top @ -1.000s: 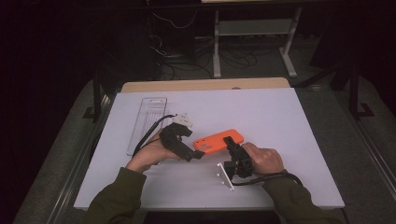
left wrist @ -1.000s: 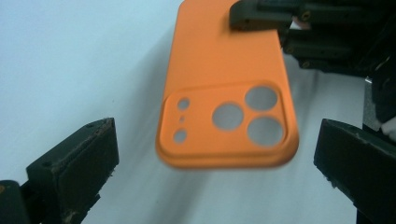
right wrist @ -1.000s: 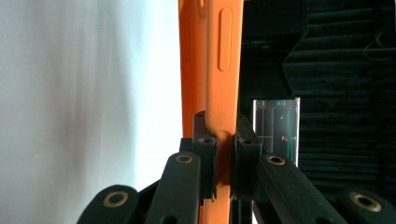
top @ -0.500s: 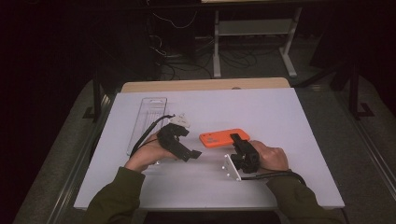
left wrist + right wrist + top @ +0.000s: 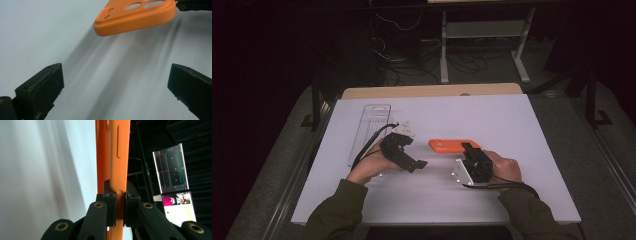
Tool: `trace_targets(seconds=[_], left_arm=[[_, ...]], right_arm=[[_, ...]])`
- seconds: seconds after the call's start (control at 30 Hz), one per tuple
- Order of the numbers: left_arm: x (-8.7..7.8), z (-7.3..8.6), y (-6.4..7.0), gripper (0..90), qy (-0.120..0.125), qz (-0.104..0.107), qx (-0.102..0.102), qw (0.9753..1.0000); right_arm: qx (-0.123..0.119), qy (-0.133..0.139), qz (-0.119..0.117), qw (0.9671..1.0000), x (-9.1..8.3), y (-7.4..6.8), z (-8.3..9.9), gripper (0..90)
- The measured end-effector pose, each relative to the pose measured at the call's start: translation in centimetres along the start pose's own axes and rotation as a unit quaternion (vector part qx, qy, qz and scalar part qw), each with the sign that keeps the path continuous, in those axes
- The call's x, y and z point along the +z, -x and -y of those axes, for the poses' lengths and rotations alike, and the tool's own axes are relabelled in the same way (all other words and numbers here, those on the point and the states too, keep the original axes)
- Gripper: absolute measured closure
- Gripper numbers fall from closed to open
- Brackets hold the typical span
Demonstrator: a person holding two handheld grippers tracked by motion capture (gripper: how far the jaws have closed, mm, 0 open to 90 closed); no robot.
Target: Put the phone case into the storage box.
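Observation:
An orange phone case (image 5: 451, 145) hangs a little above the white table (image 5: 522, 130), held flat by one end. My right gripper (image 5: 470, 150) is shut on that end; in the right gripper view the case (image 5: 115, 157) runs edge-on up from the clamped jaws of the right gripper (image 5: 120, 203). My left gripper (image 5: 417, 164) sits just left of the case and below it, open and empty. In the left gripper view the left gripper (image 5: 115, 85) has wide-apart jaws, and the case (image 5: 136, 15) floats ahead of them, camera cut-outs showing.
A clear plastic package tray (image 5: 368, 131) lies on the table's left side, beyond my left hand. A wooden strip (image 5: 432, 91) borders the far edge. Dark floor, cables and a stand (image 5: 482, 30) lie behind; lit screens (image 5: 175, 185) appear in the right gripper view.
The right gripper has swung the orange case from a slanted pose to level, its free end now pointing left. The left gripper has shifted slightly right and stays open.

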State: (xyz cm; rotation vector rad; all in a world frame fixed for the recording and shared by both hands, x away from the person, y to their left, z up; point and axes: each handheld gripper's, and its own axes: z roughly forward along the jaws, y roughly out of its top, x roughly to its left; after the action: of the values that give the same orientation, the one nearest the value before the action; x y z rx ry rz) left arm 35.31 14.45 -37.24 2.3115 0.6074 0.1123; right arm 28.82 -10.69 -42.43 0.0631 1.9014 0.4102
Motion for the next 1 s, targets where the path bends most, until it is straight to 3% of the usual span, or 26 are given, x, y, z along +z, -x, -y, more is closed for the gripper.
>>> trace_targets(seconds=[0.03,0.07,0.13,0.17,0.2,0.23,0.33,0.43,0.47,0.5,0.6,0.7,0.73,0.87,1.0], left_arm=[[-0.1,0.0,-0.1,0.0,-0.001,-0.003,0.005,1.0],[0.1,0.0,0.0,0.0,0.011,-0.002,-0.007,0.9999],[0.1,0.0,0.0,0.0,0.013,-0.004,-0.008,0.9999],[0.0,0.0,-0.2,0.0,0.006,-0.006,0.002,1.0],[0.1,0.1,-0.1,0.0,0.014,-0.007,-0.007,0.9999],[0.0,0.1,-0.2,0.0,0.004,-0.009,0.005,0.9999],[0.0,0.1,-0.3,0.0,0.007,-0.011,0.008,0.9999],[0.2,0.0,-0.1,0.0,0.013,-0.008,-0.002,0.9999],[0.2,0.0,-0.2,0.0,0.013,-0.013,0.005,0.9998],[0.2,0.0,-0.1,0.0,0.014,-0.01,-0.003,0.9998],[0.2,0.1,-0.2,0.0,0.008,-0.013,0.003,0.9999],[0.1,0.0,-0.2,0.0,0.006,-0.014,0.005,0.9999],[0.2,0.0,-0.1,0.0,0.01,-0.014,0.001,0.9999],[0.3,0.0,0.0,0.0,0.016,-0.017,-0.002,0.9997],[0.3,0.0,0.0,0.0,0.002,-0.016,0.014,0.9998]], right_arm=[[0.002,-0.002,-0.001,1.0,0.0,0.1,0.0,81.5],[0.006,-0.004,-0.004,1.0,0.0,0.1,0.0,81.5],[0.026,-0.008,-0.007,0.9996,0.0,0.2,0.0,81.5],[0.03,-0.009,-0.012,0.9995,0.0,0.3,0.0,81.5],[0.039,-0.011,-0.011,0.9991,0.0,0.3,0.0,81.5],[0.034,-0.01,-0.013,0.9993,0.1,0.4,0.1,81.5],[0.075,-0.013,-0.021,0.9968,0.1,0.6,0.1,81.5],[0.099,-0.02,-0.033,0.9944,0.1,0.8,0.3,81.5],[0.103,-0.021,-0.035,0.9938,0.2,0.9,0.3,81.5],[0.109,-0.021,-0.038,0.9931,0.2,1.0,0.4,81.5],[0.125,-0.02,-0.045,0.991,0.3,1.3,0.5,81.5],[0.156,-0.023,-0.057,0.9858,0.2,1.5,0.5,81.5],[0.18,-0.022,-0.059,0.9817,0.2,1.5,0.5,81.5],[0.203,-0.024,-0.073,0.9761,0.3,1.9,0.8,81.5],[0.223,-0.025,-0.084,0.9709,0.4,2.1,0.9,81.5]])
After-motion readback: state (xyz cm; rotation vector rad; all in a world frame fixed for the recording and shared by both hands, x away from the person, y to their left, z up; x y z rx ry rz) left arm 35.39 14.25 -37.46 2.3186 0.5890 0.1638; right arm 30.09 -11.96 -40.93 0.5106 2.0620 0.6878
